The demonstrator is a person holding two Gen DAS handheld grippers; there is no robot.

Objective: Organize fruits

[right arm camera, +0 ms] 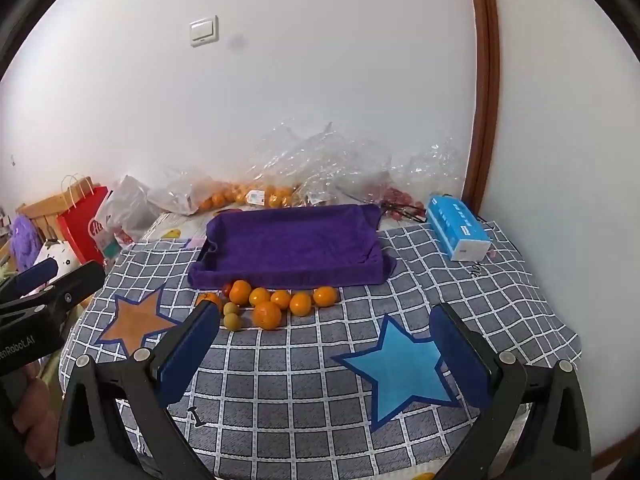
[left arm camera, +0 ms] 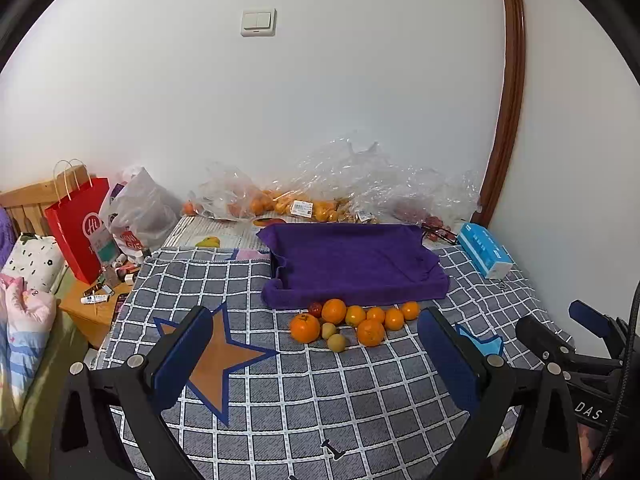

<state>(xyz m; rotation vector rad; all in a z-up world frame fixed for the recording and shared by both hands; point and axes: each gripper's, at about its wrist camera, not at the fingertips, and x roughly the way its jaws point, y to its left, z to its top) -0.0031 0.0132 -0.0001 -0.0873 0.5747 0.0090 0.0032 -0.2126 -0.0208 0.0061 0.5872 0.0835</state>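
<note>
- Purple towel-lined tray [left arm camera: 352, 264] sits at the far middle of the desk [left arm camera: 320, 400], empty, with the loose fruit [left arm camera: 352, 320] in a cluster touching its near edge: several oranges, two small greenish fruits and one small red one.
- Both sets of tongs stand wide and hold nothing: left tongs [left arm camera: 316, 344] and right tongs [right arm camera: 324, 344] hover over the checked cloth [right arm camera: 280, 380], short of the fruit and tilted down toward it.
- The step in hand looks like the first pick, nothing having gone into the tray yet.
- To do it well, I would take an outer fruit first, such as the big orange [left arm camera: 305, 328] at the left end of the cluster, so the fingers have free cloth on both sides.
- Round fruit rolls, so I would close across the widest part and lift straight before carrying it over the tray's soft rim.
- The two small greenish fruits [left arm camera: 333, 337] lie tight against neighbours; clearing the oranges beside them first would help.
- Left view shows the orange star [left arm camera: 216, 356] under its tongs, and a wooden side table with a red paper bag [left arm camera: 78, 228] at the left.
- Right view shows the blue star [right arm camera: 404, 368] whole, and a hand [right arm camera: 34, 420] gripping the other tool's handle at the left edge.
- In the right view the near finger hides part of the leftmost orange, which the left view shows whole.
</note>
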